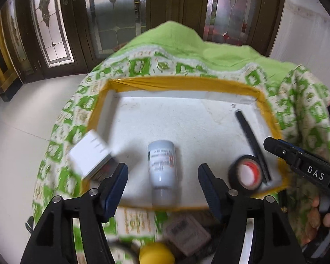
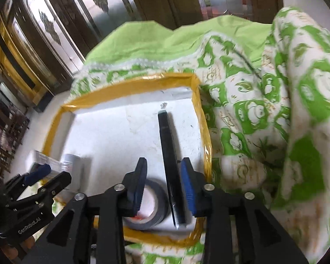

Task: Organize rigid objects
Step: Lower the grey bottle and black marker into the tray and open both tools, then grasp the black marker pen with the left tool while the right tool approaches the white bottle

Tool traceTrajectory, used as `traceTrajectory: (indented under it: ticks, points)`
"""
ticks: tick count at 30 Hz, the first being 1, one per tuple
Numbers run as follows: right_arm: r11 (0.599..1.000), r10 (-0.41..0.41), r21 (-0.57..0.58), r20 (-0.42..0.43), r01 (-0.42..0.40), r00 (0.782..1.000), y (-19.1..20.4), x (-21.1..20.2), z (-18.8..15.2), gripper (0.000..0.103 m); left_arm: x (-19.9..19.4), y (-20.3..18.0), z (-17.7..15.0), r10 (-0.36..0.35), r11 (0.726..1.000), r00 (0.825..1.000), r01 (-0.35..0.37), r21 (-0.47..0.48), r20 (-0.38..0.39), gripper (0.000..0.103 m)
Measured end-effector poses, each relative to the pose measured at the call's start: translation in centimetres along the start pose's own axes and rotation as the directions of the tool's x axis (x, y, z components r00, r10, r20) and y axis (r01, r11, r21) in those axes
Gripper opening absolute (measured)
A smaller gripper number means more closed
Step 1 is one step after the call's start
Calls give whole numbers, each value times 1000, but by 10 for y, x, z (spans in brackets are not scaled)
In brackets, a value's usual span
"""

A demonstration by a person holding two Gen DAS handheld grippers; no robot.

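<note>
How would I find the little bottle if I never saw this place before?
Look for the white tray with the yellow taped rim sitting on the green and white patterned cloth. Near the tray's front edge lies the small white bottle on its side, printed label up. It is the only pale, round-bodied thing there; the tape roll and long black stick to its right are dark.

Bottle [image 1: 162,171], tape roll [image 1: 245,173], black stick [image 1: 253,145] lying in tray [image 1: 182,82].

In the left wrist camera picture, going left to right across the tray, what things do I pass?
White box over the tray's left rim → white bottle lying on its side → roll of black tape → long black stick near the right rim.
</note>
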State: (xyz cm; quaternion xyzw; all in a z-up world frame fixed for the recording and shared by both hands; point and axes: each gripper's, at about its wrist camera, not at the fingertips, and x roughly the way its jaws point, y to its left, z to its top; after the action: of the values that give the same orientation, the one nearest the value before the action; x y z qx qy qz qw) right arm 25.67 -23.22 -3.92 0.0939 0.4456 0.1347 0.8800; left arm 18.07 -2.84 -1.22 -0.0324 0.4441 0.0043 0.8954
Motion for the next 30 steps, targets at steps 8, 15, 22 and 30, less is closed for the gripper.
traceTrajectory:
  ticks: [8, 15, 22, 30]
  points:
    - [996, 84, 7, 71, -84, 994, 5, -57, -36, 59, -53, 30, -70, 14, 995, 999, -9, -100, 43, 84]
    - [993, 110, -39, 18, -109, 994, 13, -75, -78, 61, -67, 42, -128, 27, 988, 1000, -28, -151, -4, 84]
    - [993, 115, -19, -22, -115, 993, 8, -84, -107, 61, -70, 23, -134, -20, 996, 1000, 19, -92, -12, 84]
    - [995, 86, -50, -38, -88, 996, 12, -81, -113, 61, -54, 1, -137, -30, 999, 996, 31, 16, -82, 74]
